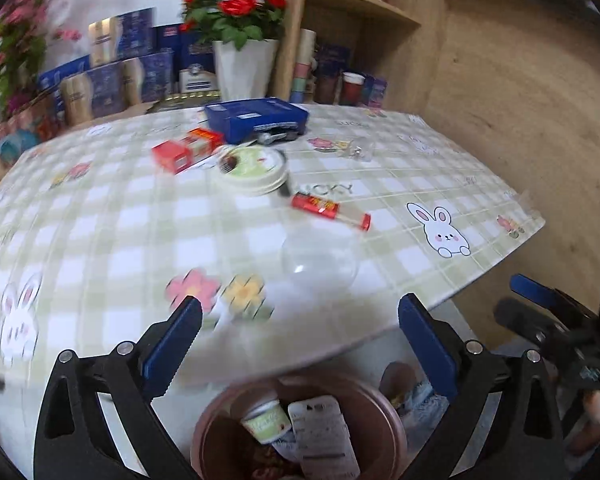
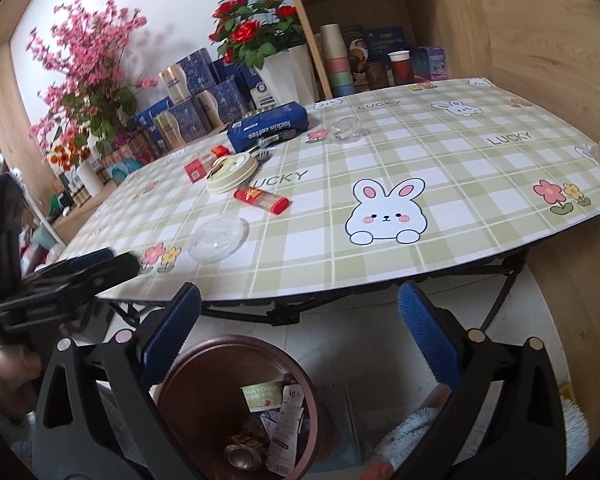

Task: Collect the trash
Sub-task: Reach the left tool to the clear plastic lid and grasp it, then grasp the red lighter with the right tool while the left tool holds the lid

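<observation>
The left gripper [image 1: 300,344] has its blue-padded jaws spread wide with nothing between them, hanging over the near edge of the tabletop above the round reddish-brown plastic bin [image 1: 300,428] on the floor. The right gripper [image 2: 300,344] is also wide apart and empty, poised over the same bin [image 2: 240,412], where a green-labelled paper cup [image 1: 268,422] and crumpled white wrappers [image 1: 324,436] already lie.

Trash left on the tabletop: a clear domed plastic lid [image 1: 319,264] nearest the edge, a red and clear stick box [image 1: 331,210] beyond it, a white and green round paper lid [image 1: 254,170], a second red carton [image 1: 186,150] and a blue coffee box [image 1: 256,118] farther back.

The clear lid looks thin and slick; a pinch at its dome could squash it or make it skate off the edge. Reaching past it risks knocking the stick box.

The tabletop [image 2: 440,184] wears a glossy green check cloth with rabbits and flowers. Behind stand a white vase of red roses [image 2: 260,36], pink blossom sprays [image 2: 88,56], blue gift boxes and a wooden shelf with cups.
</observation>
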